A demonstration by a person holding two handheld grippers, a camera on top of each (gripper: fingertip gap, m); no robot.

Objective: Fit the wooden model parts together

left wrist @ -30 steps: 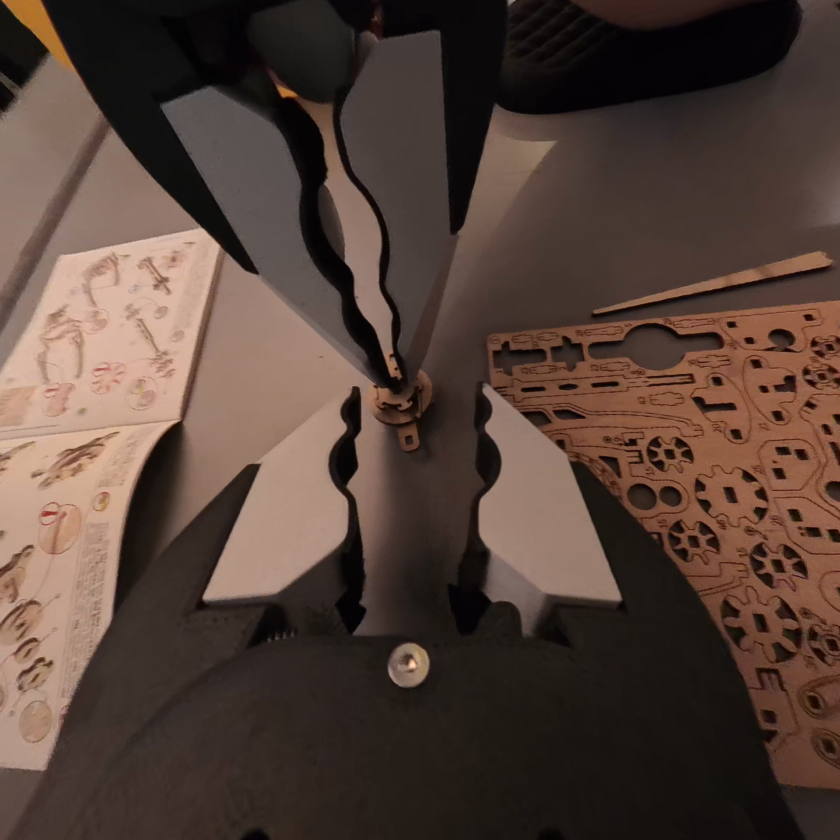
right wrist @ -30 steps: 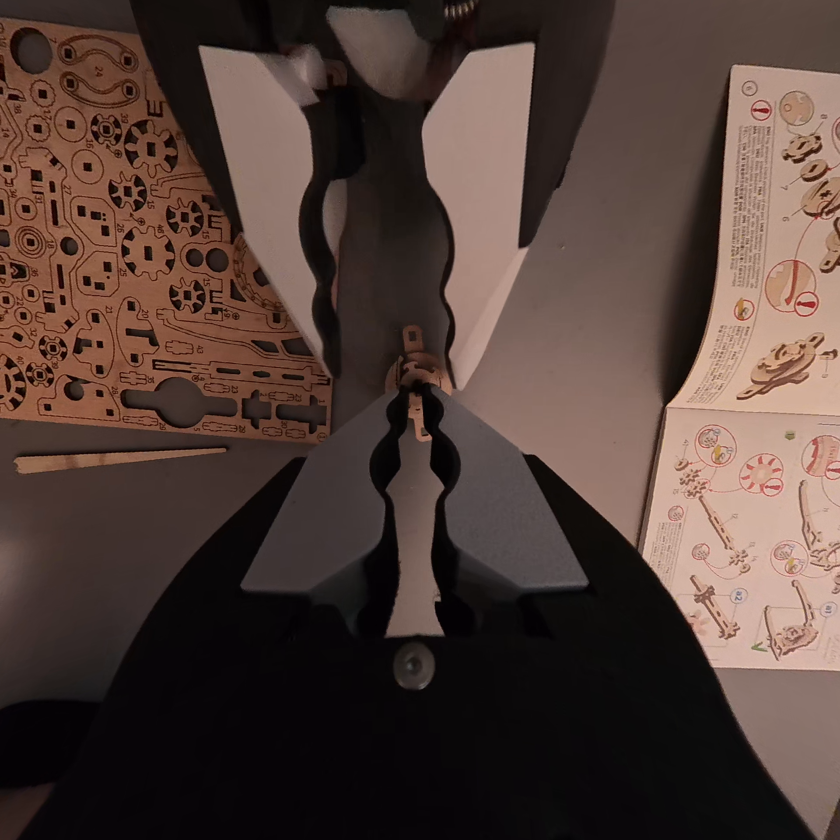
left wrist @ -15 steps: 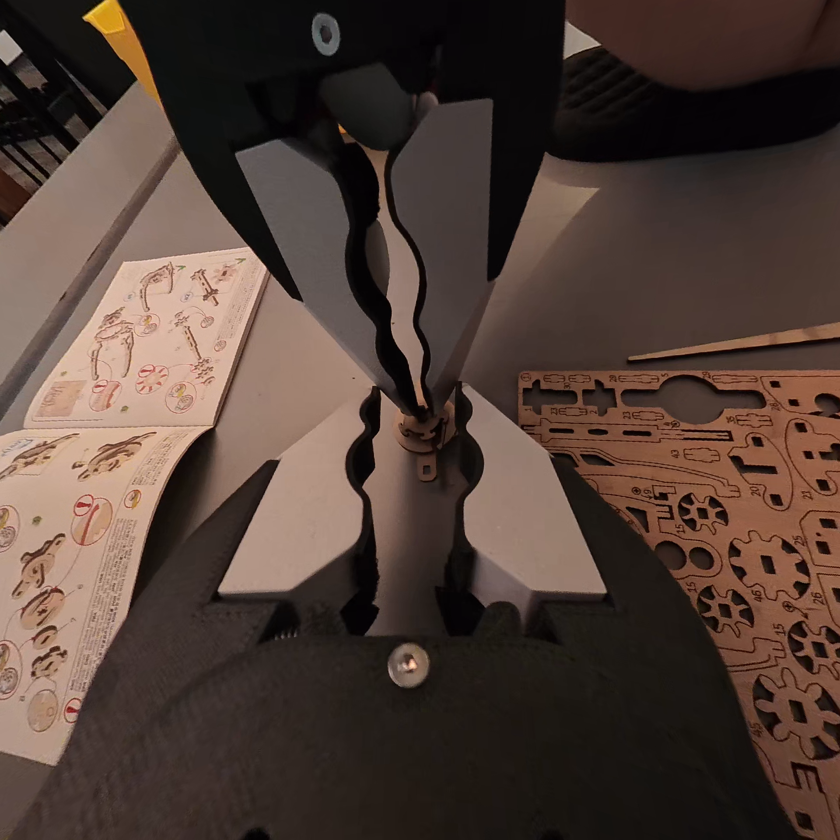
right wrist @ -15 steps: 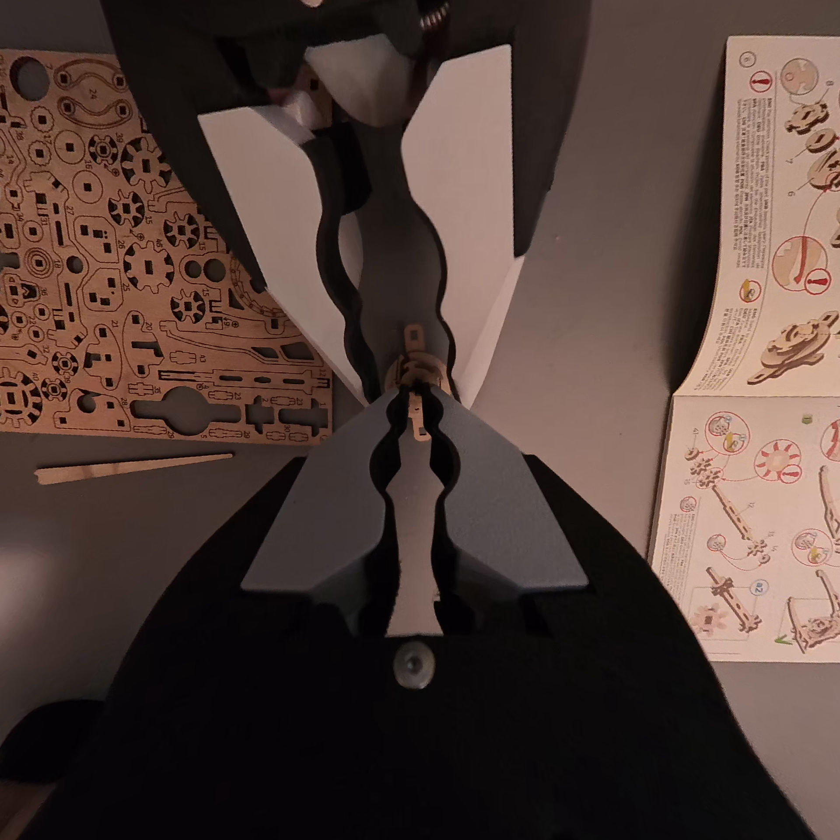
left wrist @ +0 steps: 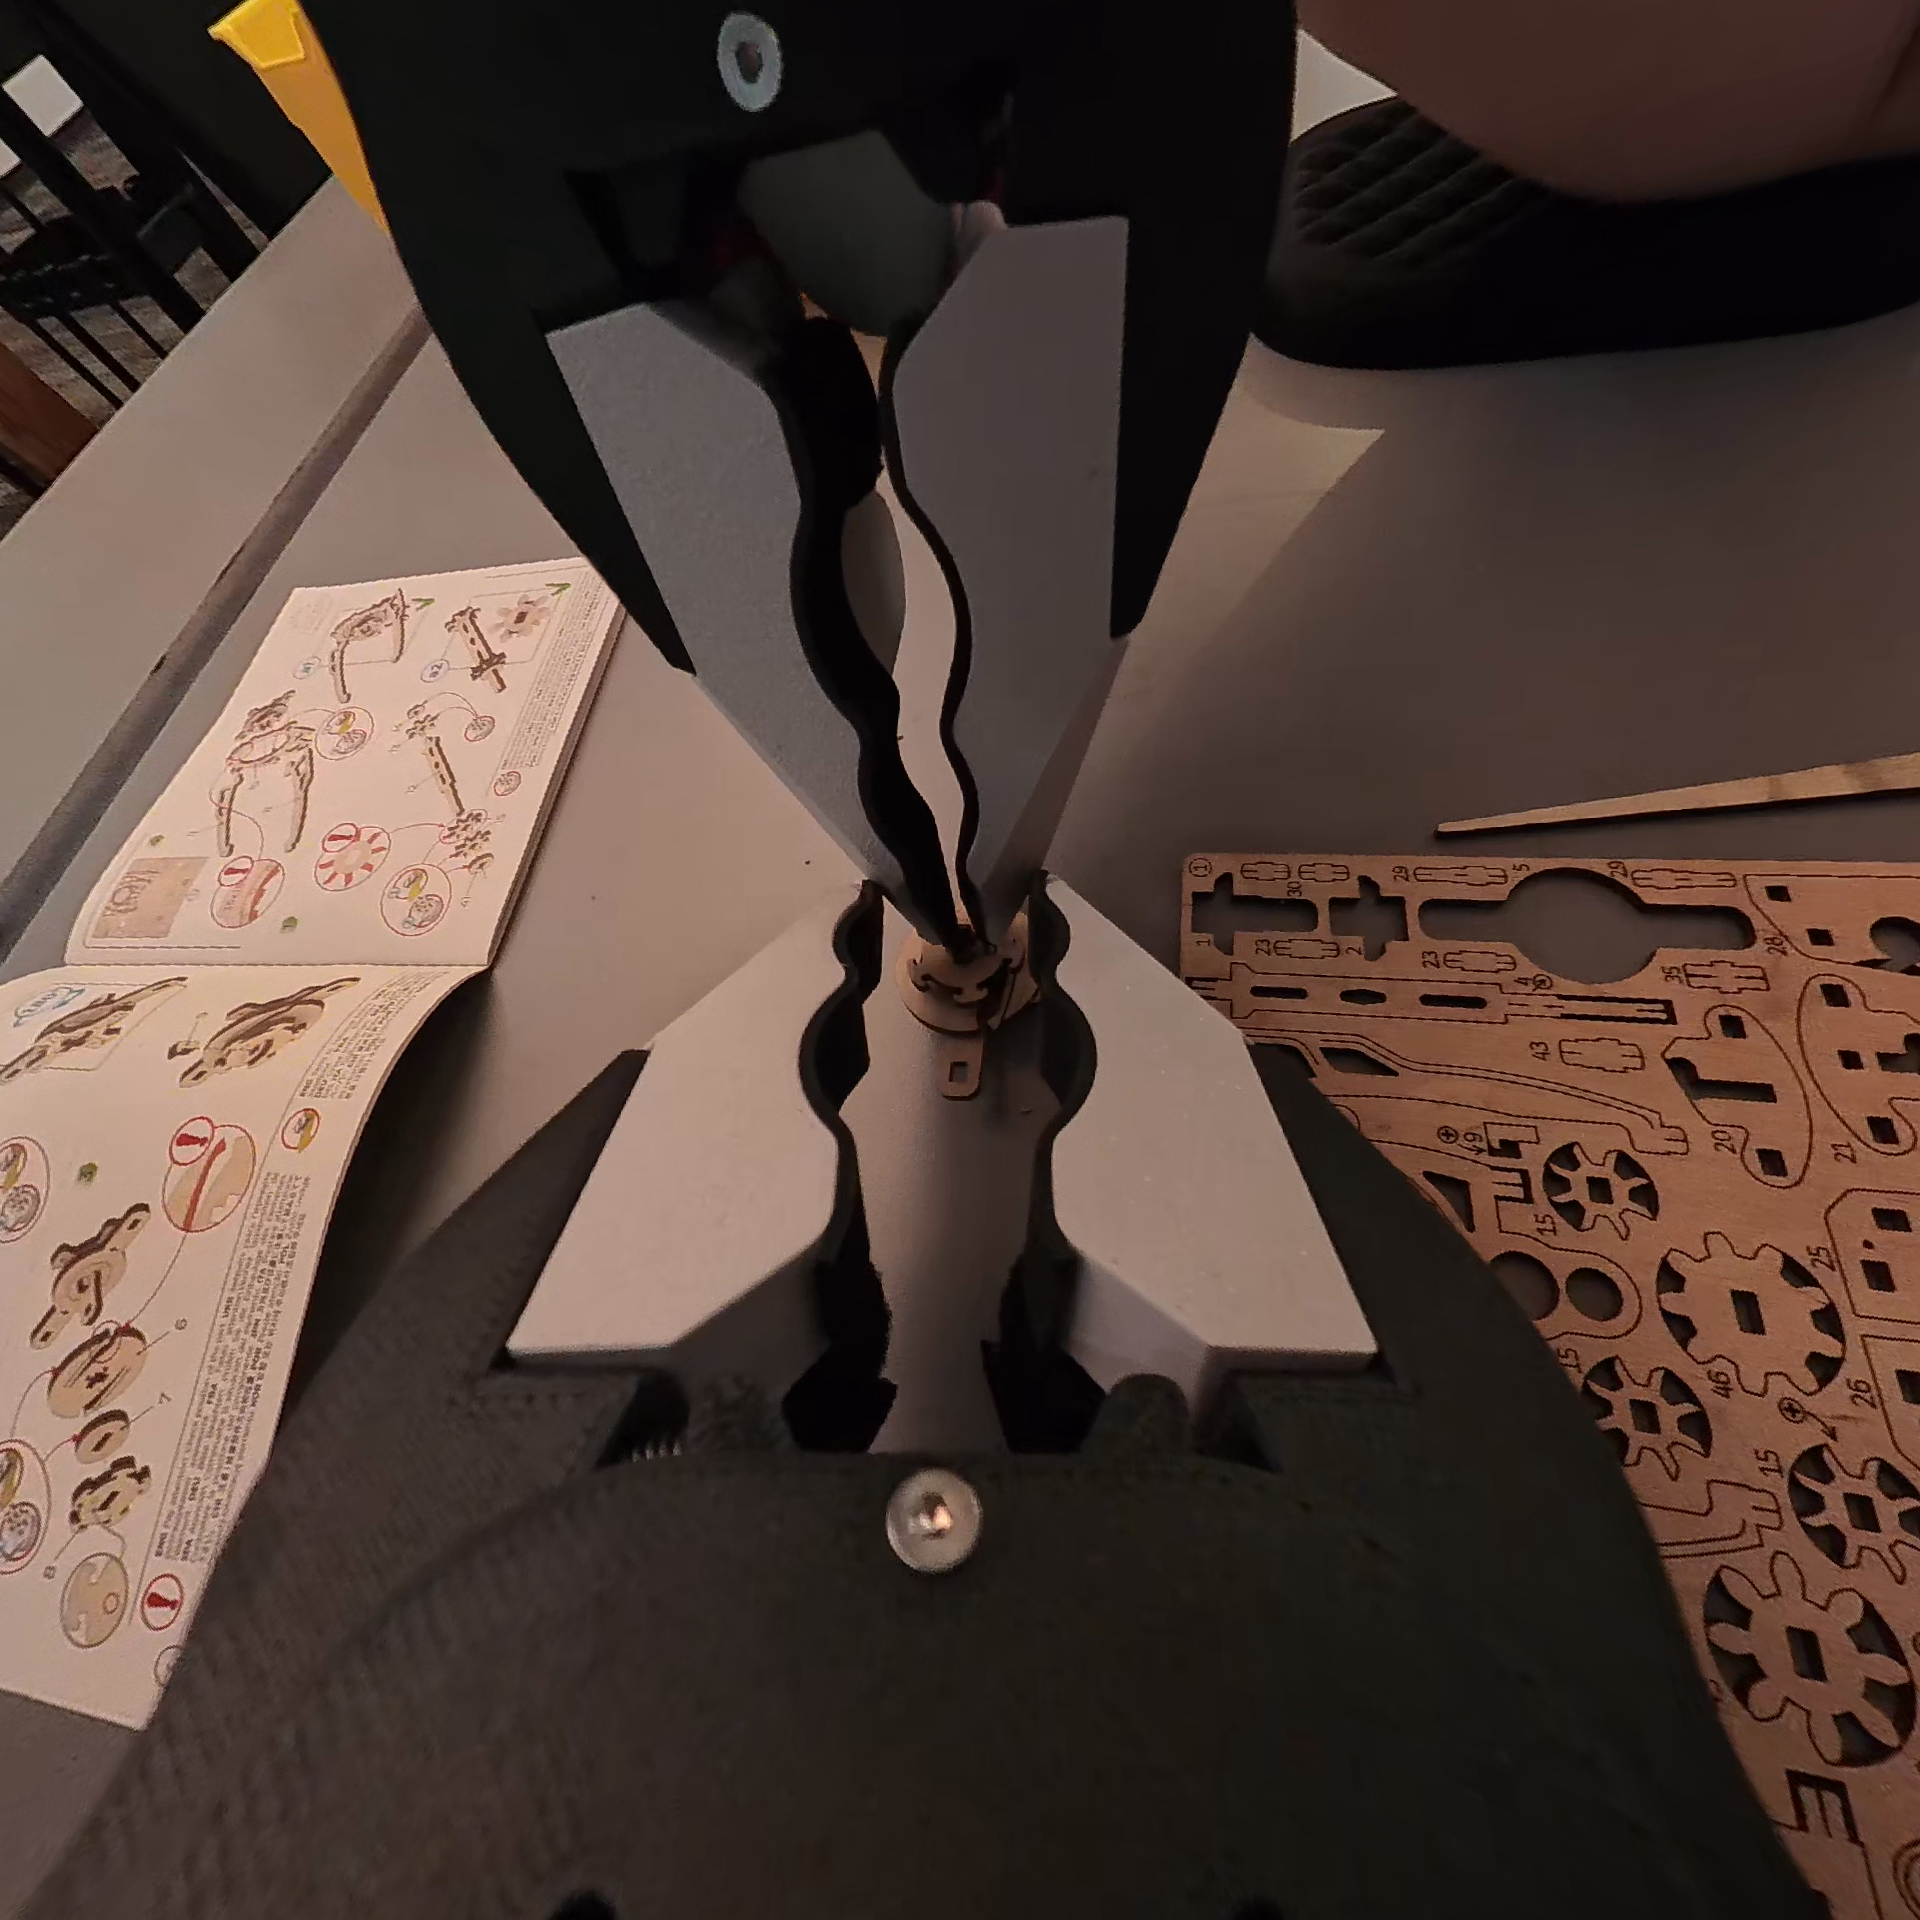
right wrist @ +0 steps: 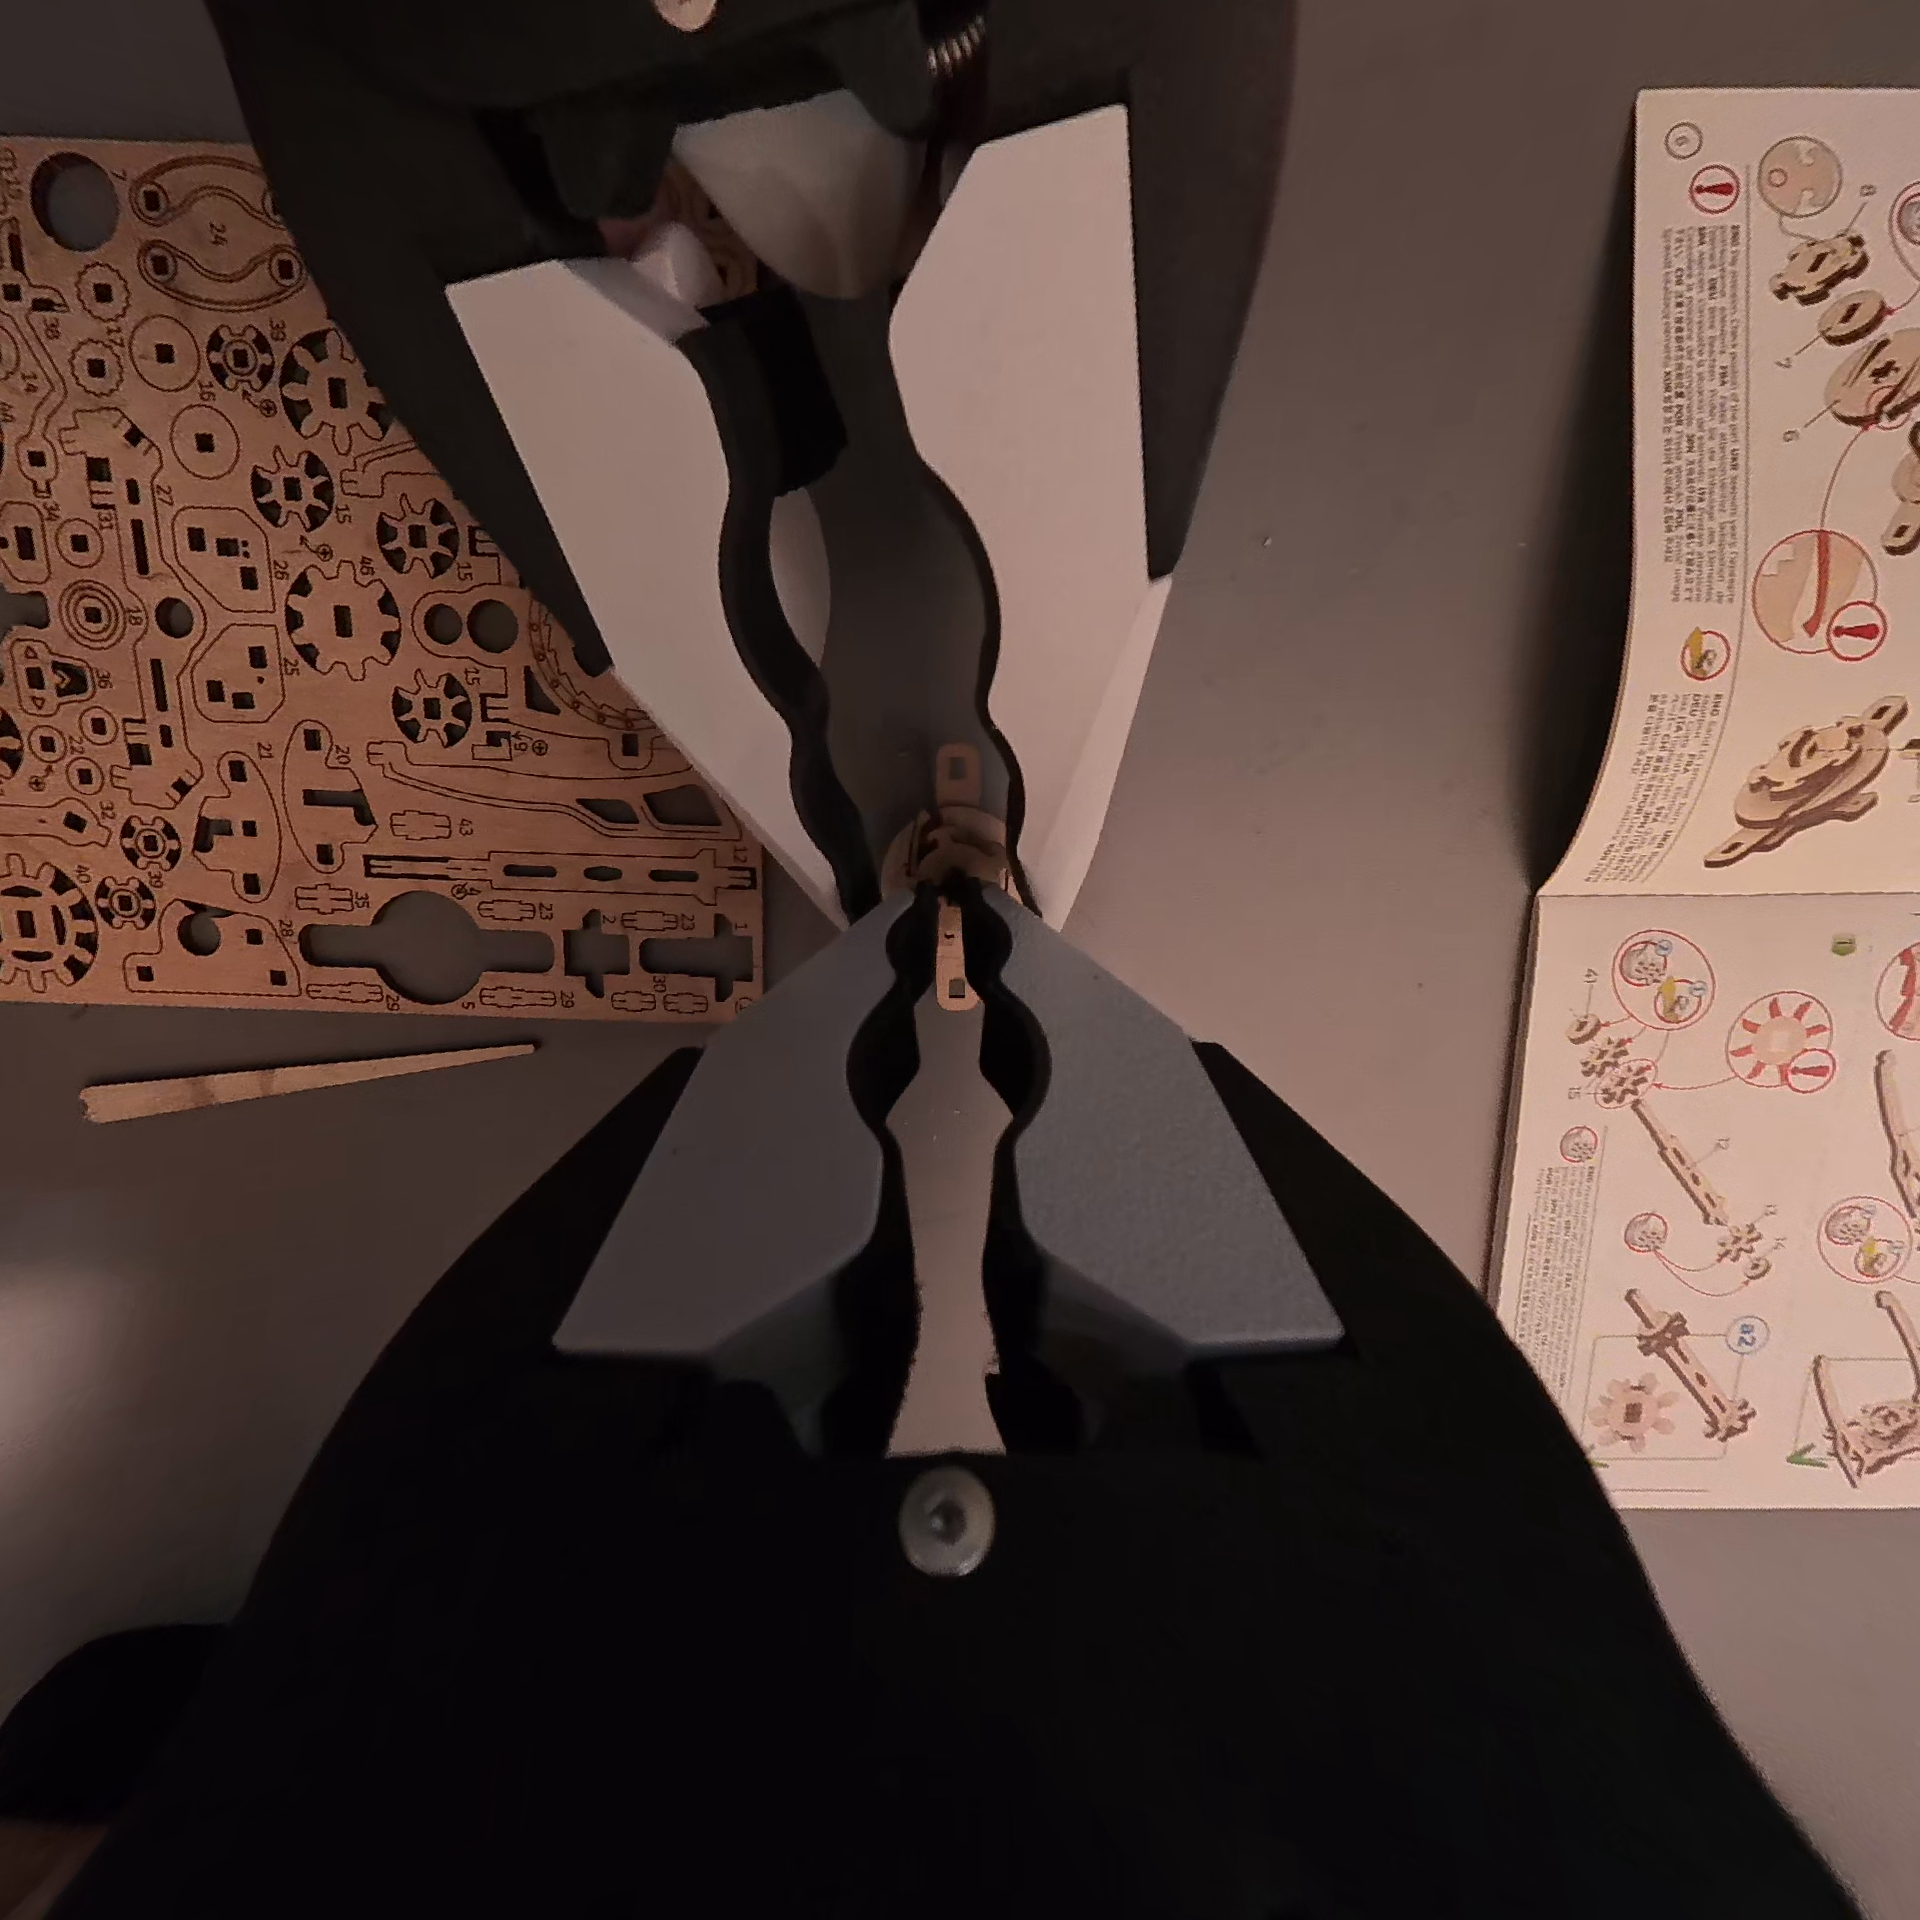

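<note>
Wooden gear-and-axle model part [left wrist: 961, 982] is pinched by clenched right tongs [right wrist: 951, 914] so parted left tongs [left wrist: 951, 925] can steady it.

Right tongs [right wrist: 954, 914] are closed on a thin wooden strip [right wrist: 953, 961] that passes through a small round wooden gear assembly [right wrist: 951, 847]. Left tongs [right wrist: 940, 883] face them, tips flanking that assembly. On the grey table [right wrist: 1351, 727]: a laser-cut wooden parts sheet [right wrist: 260, 675], a tapered wooden stick [right wrist: 301, 1081] and an open instruction booklet [right wrist: 1714, 1143].
</note>
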